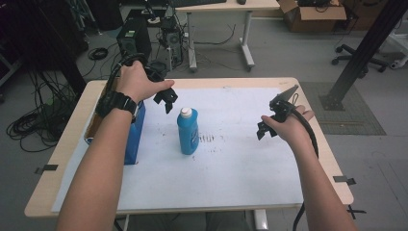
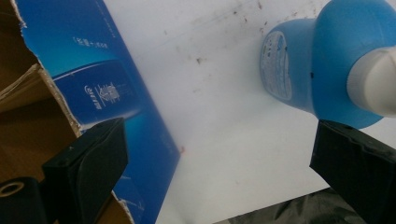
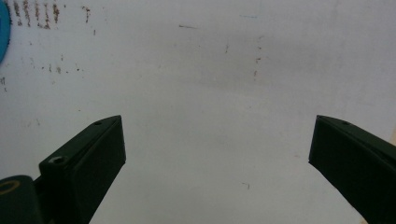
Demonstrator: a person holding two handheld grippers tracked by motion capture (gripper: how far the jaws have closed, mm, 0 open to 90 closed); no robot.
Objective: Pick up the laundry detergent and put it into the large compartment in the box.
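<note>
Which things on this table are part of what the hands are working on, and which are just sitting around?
In the job:
- blue bottle with white cap, upright on the white sheet
- blue carton, torn open at the top, beside the left gripper
- right gripper, open, over bare sheet

Just about:
- computer tower on the floor
- cardboard box
- far desk

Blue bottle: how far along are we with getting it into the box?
Nothing looks done yet: the blue bottle stands upright on the white sheet, outside the open blue box. In hand: the left gripper hovers open near its cap; the right gripper is open, apart. Grasping and any move remain.
</note>
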